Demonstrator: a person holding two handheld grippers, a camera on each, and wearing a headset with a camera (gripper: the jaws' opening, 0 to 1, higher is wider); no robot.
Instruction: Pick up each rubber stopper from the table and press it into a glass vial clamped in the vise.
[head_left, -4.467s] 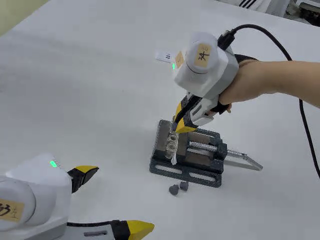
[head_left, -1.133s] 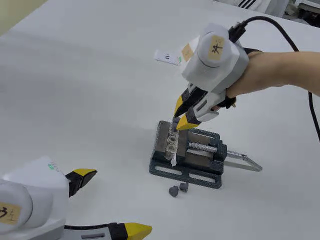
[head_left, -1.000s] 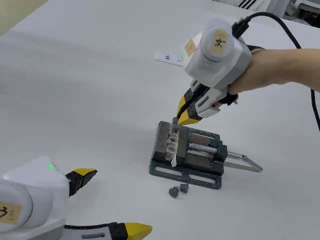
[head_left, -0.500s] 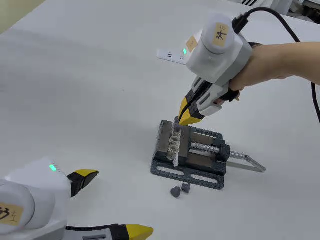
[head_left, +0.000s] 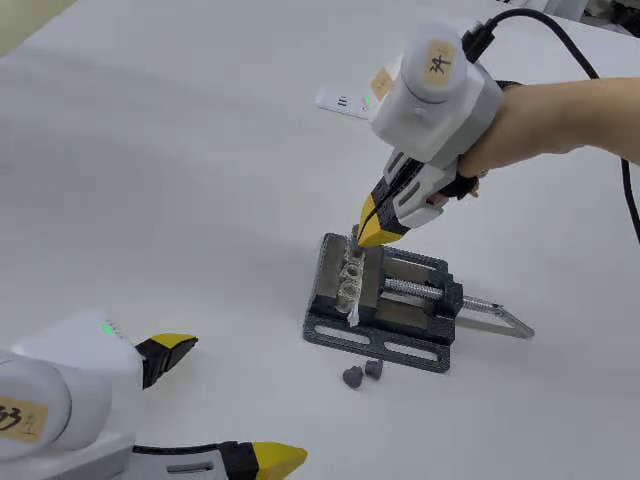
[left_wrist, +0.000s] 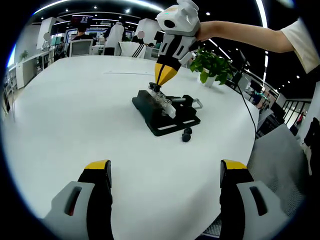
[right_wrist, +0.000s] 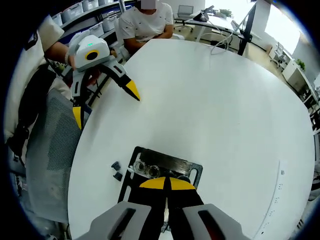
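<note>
A dark vise (head_left: 385, 318) (left_wrist: 165, 116) (right_wrist: 192, 167) stands on the white table and clamps a row of glass vials (head_left: 349, 283) (right_wrist: 146, 169). My right gripper (head_left: 361, 239) (left_wrist: 161, 85) (right_wrist: 167, 184) points down at the far end of that row. Its yellow tips are shut on a small grey rubber stopper (head_left: 353, 238) that sits right at the farthest vial's mouth. Two loose stoppers (head_left: 361, 373) (left_wrist: 186, 135) (right_wrist: 116, 170) lie in front of the vise. My left gripper (head_left: 222, 400) (left_wrist: 165, 167) (right_wrist: 106, 106) hovers open and empty at the near left.
The vise's handle (head_left: 498, 314) sticks out to the right. A white card (head_left: 345, 101) lies beyond the vise. The right gripper's black cable (head_left: 560, 45) runs over the arm. A seated person (right_wrist: 147, 20), a mesh chair (right_wrist: 50, 150) and a potted plant (left_wrist: 212, 65) are around the table.
My right gripper has moved from the middle of the vial row to its far end, staying shut. The left gripper stays open. The head camera has shifted a little.
</note>
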